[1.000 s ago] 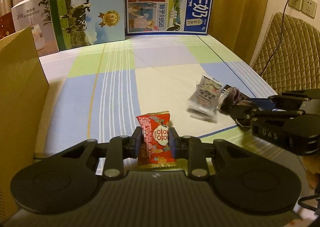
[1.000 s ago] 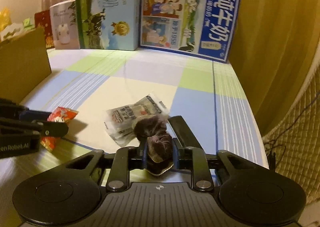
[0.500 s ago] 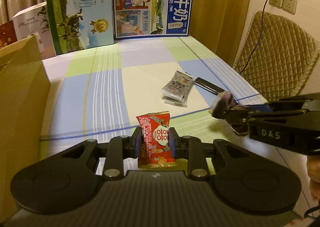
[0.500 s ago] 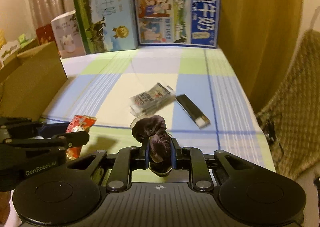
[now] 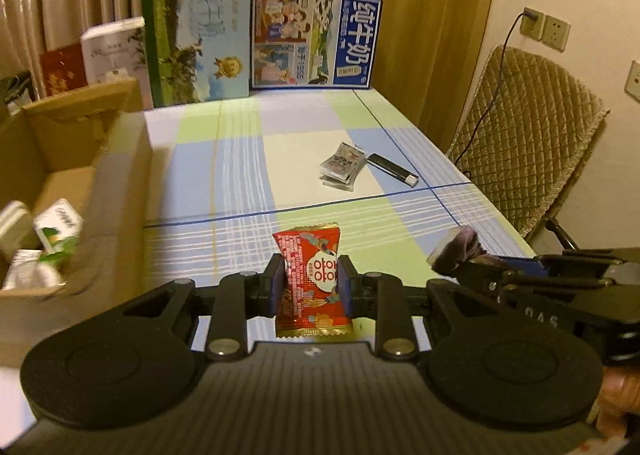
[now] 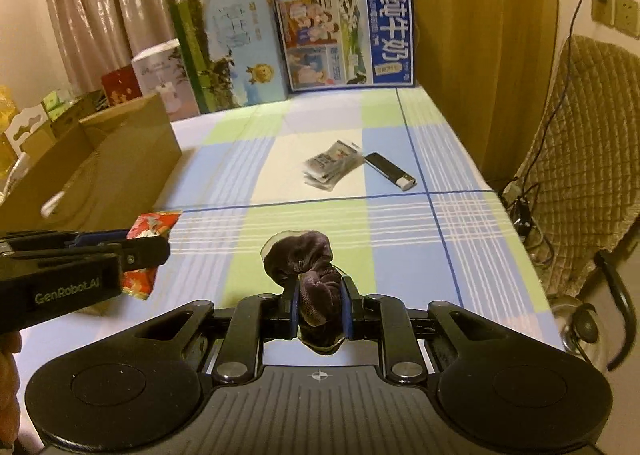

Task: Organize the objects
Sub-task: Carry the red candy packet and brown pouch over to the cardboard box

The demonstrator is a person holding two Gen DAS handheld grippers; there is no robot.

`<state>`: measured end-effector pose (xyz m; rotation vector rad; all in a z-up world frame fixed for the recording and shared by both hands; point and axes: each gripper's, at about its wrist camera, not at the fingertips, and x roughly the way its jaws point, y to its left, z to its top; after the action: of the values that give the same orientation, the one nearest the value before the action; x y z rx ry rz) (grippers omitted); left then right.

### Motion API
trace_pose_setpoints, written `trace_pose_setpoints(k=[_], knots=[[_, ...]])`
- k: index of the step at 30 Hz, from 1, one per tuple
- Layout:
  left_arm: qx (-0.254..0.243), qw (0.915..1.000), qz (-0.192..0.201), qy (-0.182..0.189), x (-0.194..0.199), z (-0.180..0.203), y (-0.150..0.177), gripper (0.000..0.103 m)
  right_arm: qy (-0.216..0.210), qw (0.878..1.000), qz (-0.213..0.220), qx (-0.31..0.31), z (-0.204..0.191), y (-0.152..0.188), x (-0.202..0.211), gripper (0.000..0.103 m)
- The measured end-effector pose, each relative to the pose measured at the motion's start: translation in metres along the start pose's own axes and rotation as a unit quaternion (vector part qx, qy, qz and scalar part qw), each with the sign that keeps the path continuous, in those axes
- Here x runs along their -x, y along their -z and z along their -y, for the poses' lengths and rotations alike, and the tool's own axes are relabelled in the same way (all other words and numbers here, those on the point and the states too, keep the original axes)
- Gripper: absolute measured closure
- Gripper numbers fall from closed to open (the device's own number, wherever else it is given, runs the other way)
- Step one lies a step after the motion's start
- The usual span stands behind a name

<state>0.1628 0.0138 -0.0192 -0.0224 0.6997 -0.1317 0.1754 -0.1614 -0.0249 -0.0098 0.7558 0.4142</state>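
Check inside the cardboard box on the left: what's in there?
In the left wrist view the cardboard box is open and holds several small white-and-green cartons, blurred. The near wall hides the floor and anything lower; the right wrist view shows almost only its outside.

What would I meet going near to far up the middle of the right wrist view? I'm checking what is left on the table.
Right gripper shut on the dark purple cloth bundle → silver sachets → blue milk carton standing at the far end.
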Motion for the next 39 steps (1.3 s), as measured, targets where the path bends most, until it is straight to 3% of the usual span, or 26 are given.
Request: trace_pose_setpoints(k=[8, 19, 39], knots=[[-0.007, 0.9999, 0.008, -0.004, 0.075, 0.000, 0.014, 0.080, -0.022, 1.000, -0.001, 0.009, -0.042, 0.016, 0.058, 0.086], [0.022, 0.9992, 0.019, -0.026, 0.142, -0.025, 0.036, 0.080, -0.046, 0.998, 0.002, 0.036, -0.084, 0.026, 0.102, 0.086], [0.029, 0.9970, 0.024, -0.068, 0.192, -0.065, 0.055, 0.080, -0.085, 0.993, 0.009, 0.076, -0.138, 0.028, 0.125, 0.086]])
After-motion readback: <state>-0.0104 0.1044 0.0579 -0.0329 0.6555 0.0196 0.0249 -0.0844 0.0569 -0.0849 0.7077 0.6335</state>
